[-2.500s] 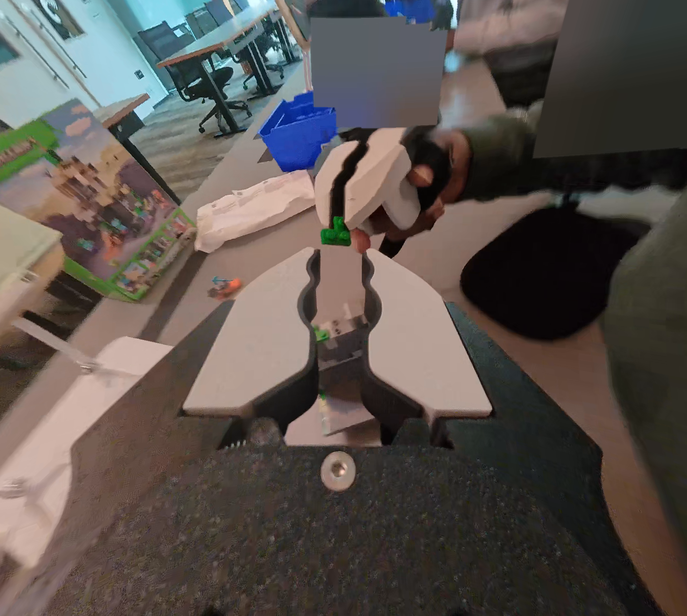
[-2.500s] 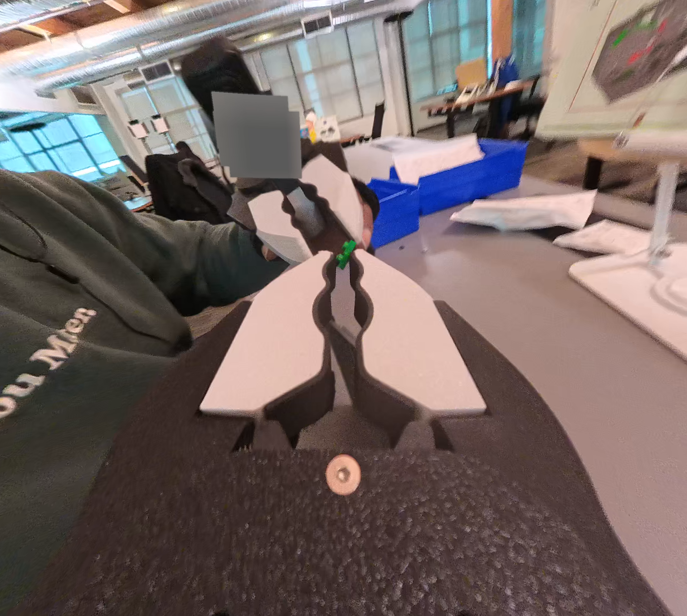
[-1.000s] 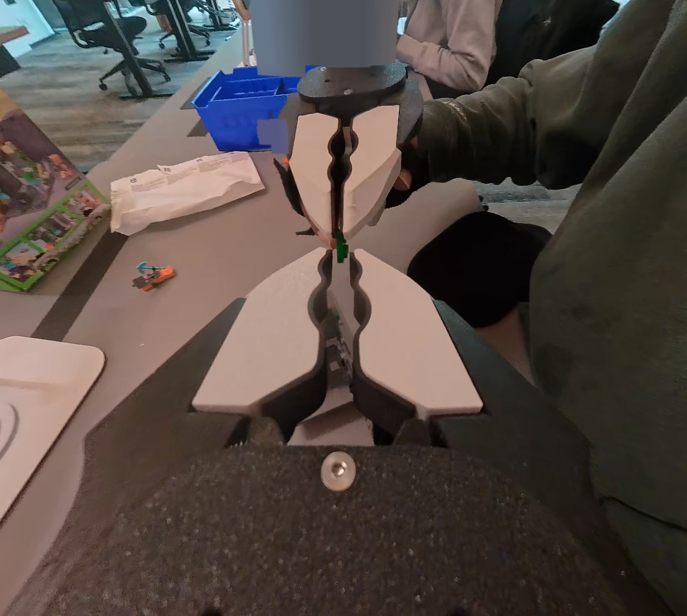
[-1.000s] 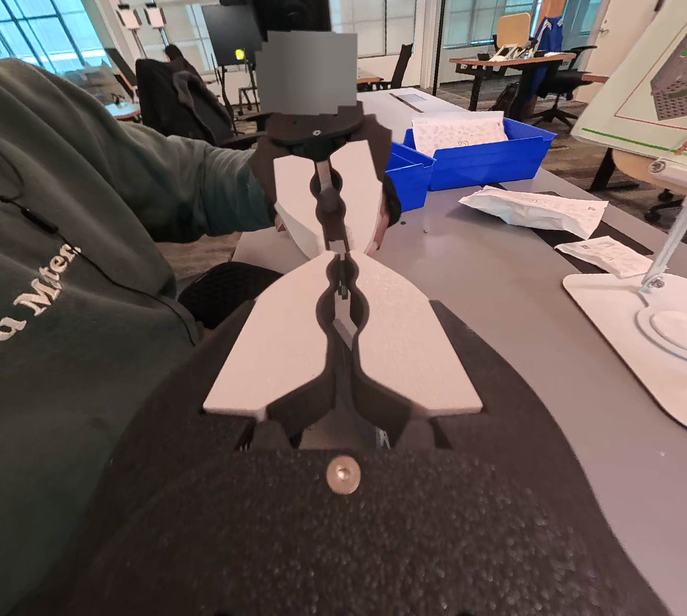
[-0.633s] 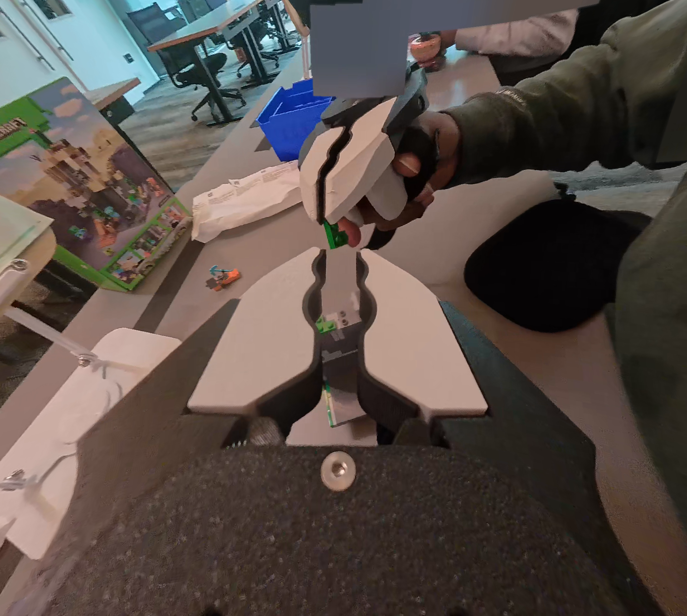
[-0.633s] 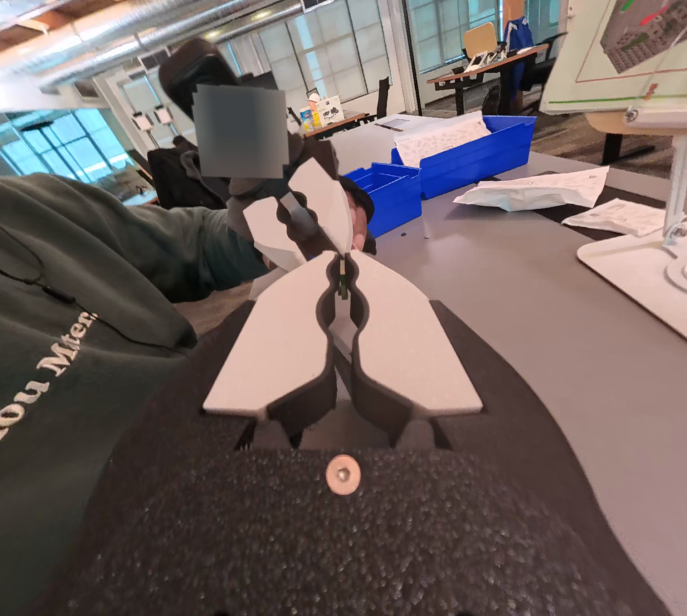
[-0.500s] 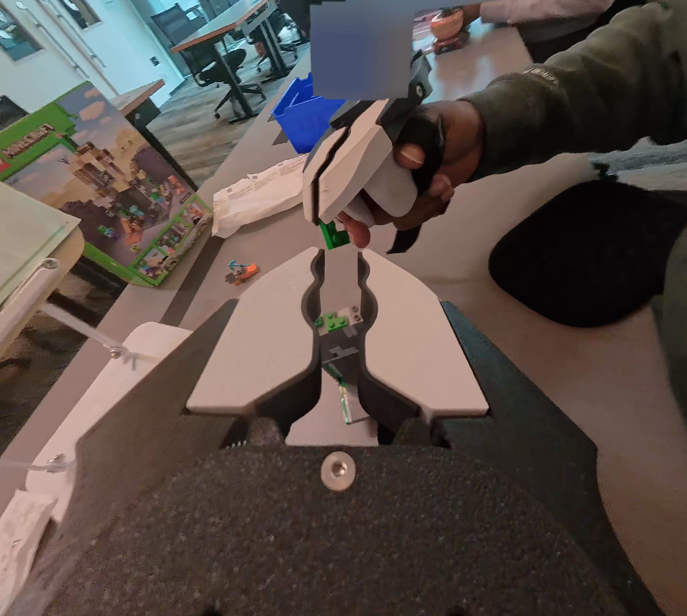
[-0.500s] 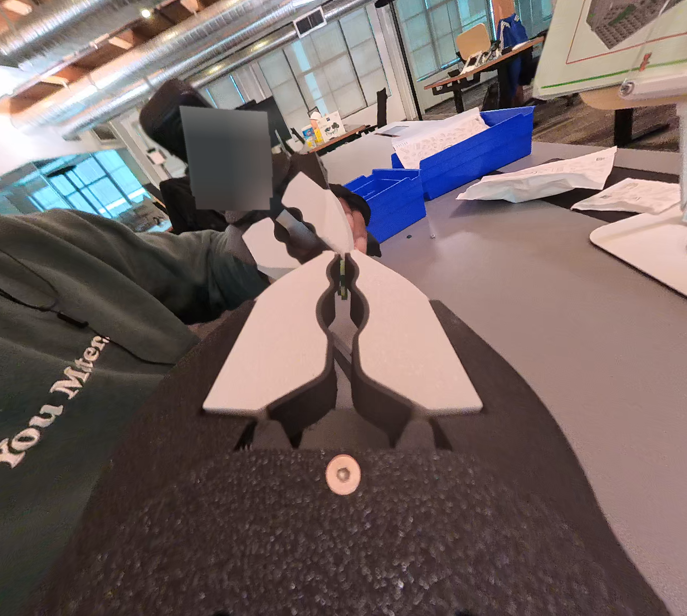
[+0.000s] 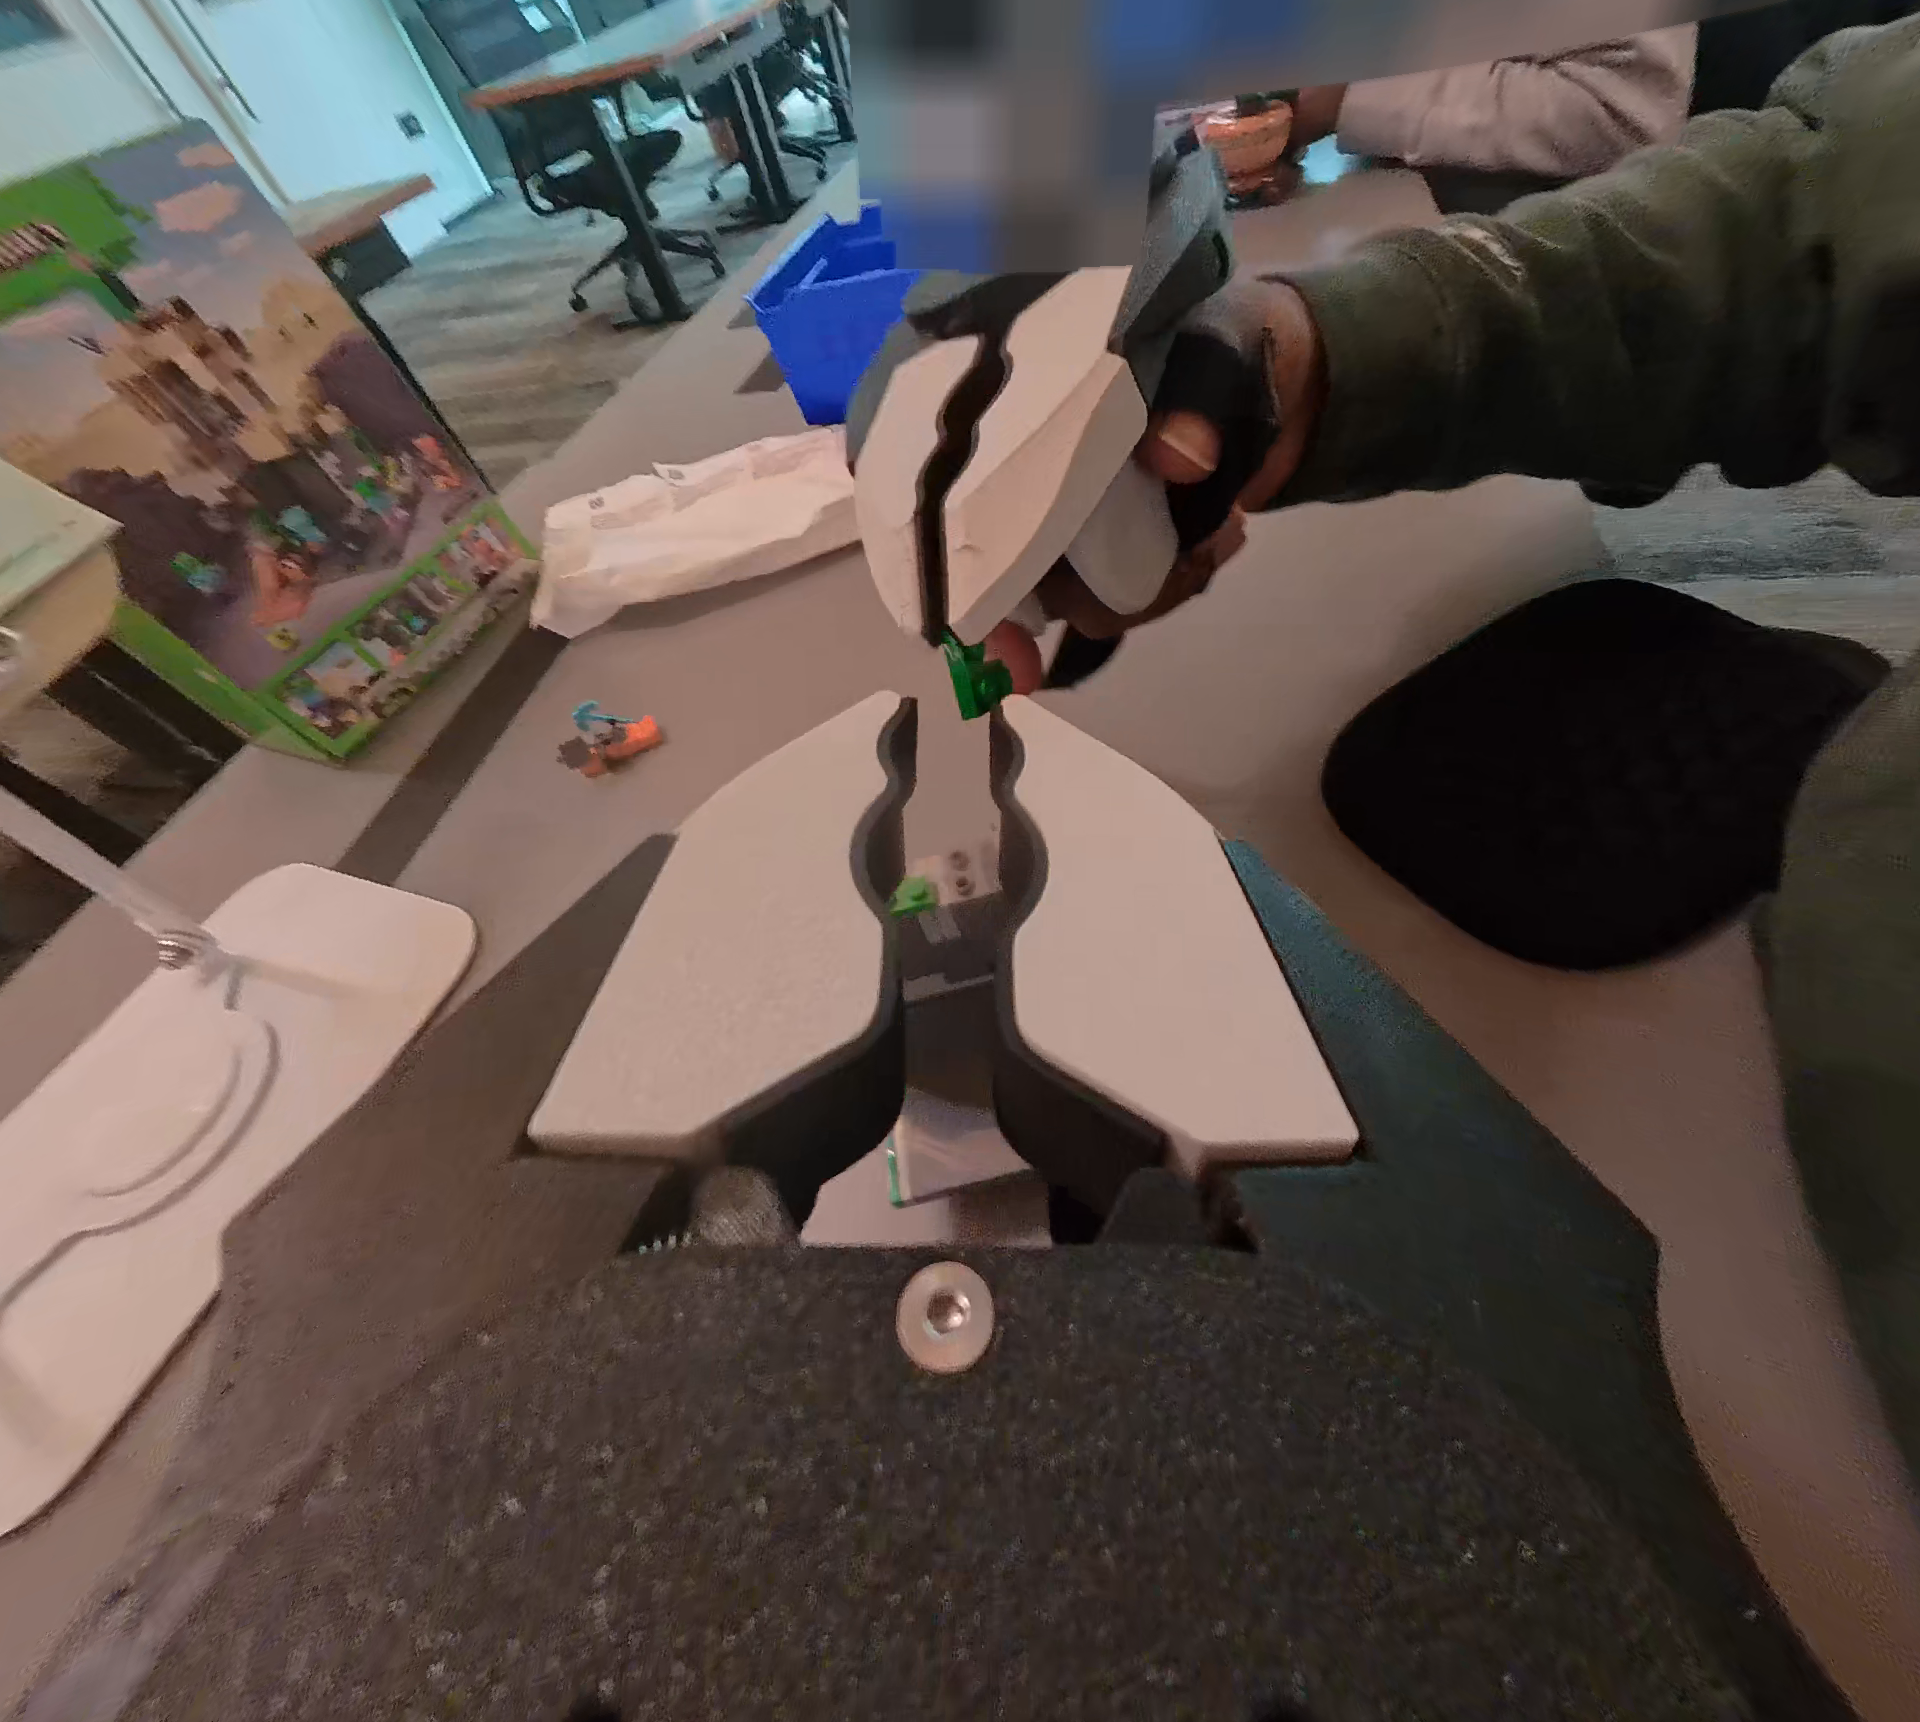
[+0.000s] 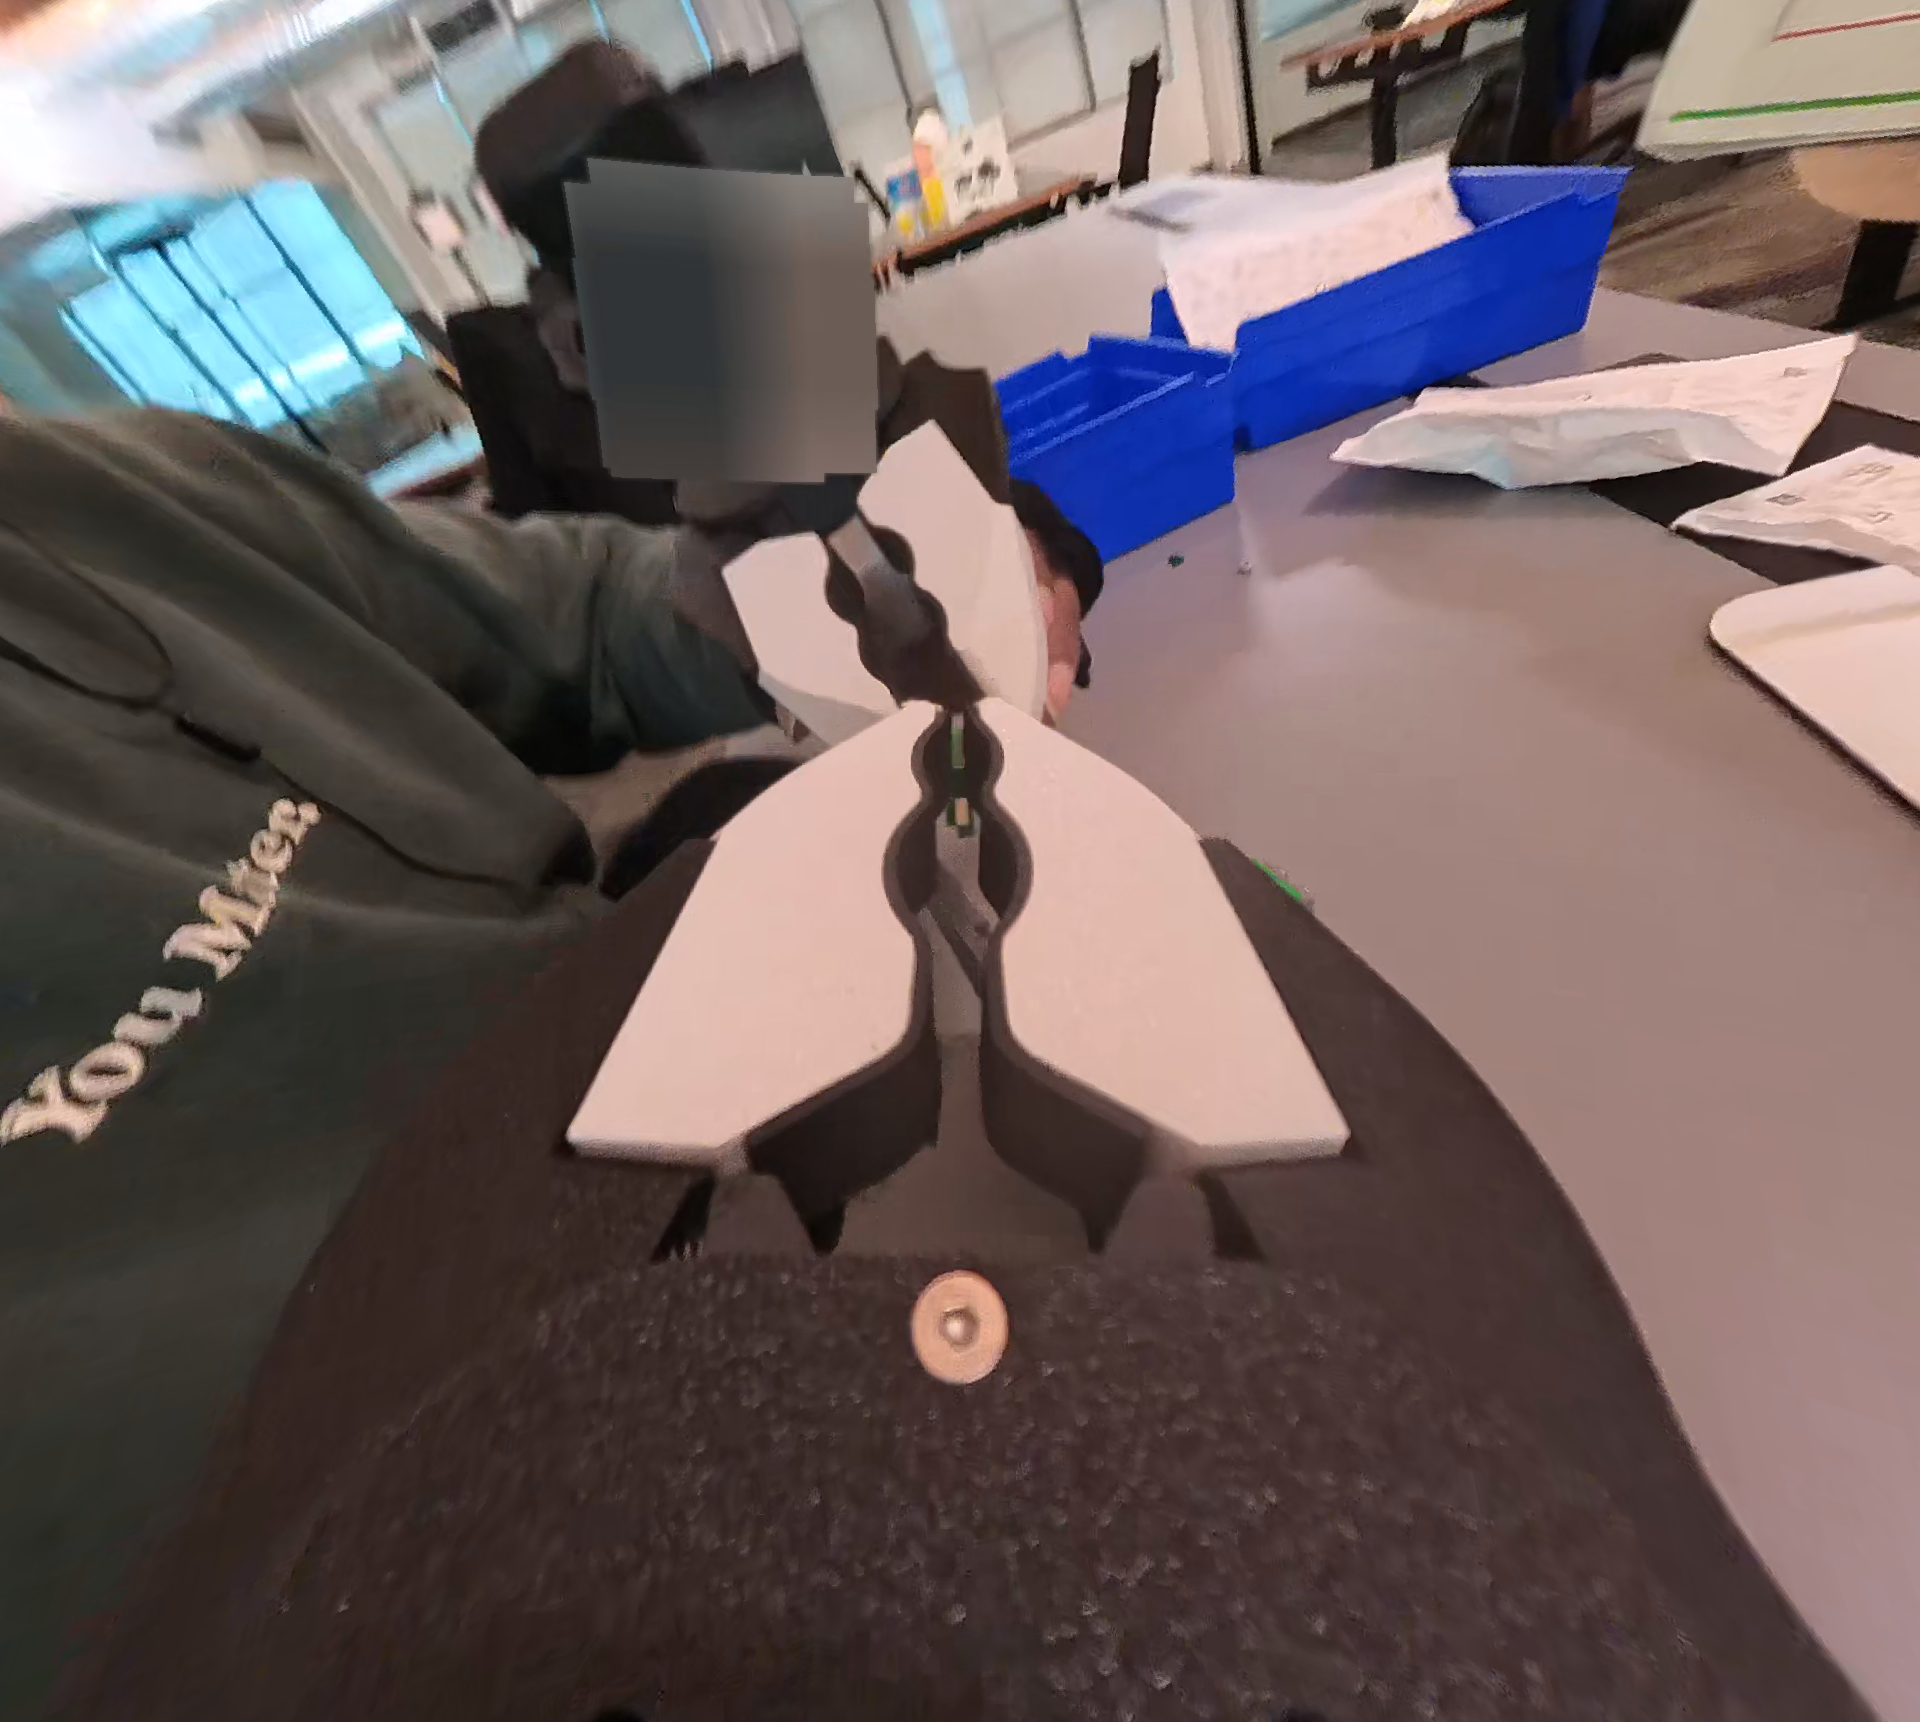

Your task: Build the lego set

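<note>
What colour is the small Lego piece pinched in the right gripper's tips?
Bright green. The Lego piece shows best in the left wrist view, at the right gripper tips.

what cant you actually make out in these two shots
- Left wrist view: the grey lego build is mostly hidden between the left gripper fingers; its shape is unclear.
- Right wrist view: the green piece shows only as a sliver edge-on in the right gripper.
- Right wrist view: motion blur smears the blue bins and the ceiling.
- Left wrist view: the small orange figure is too small to identify.

Wrist views face each other closely, sharing the green brick (image 9: 975, 683).
</note>
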{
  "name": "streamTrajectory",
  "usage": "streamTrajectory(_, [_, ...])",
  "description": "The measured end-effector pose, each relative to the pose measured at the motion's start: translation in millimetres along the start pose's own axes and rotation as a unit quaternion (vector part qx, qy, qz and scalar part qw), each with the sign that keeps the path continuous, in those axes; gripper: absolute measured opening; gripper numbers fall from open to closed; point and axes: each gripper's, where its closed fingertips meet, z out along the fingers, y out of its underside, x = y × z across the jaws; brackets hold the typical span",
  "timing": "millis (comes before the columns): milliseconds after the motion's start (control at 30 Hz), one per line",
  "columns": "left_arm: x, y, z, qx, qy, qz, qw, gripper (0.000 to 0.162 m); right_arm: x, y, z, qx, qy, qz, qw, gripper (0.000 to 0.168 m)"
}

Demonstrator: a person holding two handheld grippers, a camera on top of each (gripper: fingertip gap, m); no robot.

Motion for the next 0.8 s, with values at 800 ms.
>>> streamTrajectory(800, [-3.7,-15.6,-16.2,0.139,0.039,-0.159,0.977,0.002,-8.2,-21.6,9.0,0.023,-0.001,-0.062,0.998,0.015])
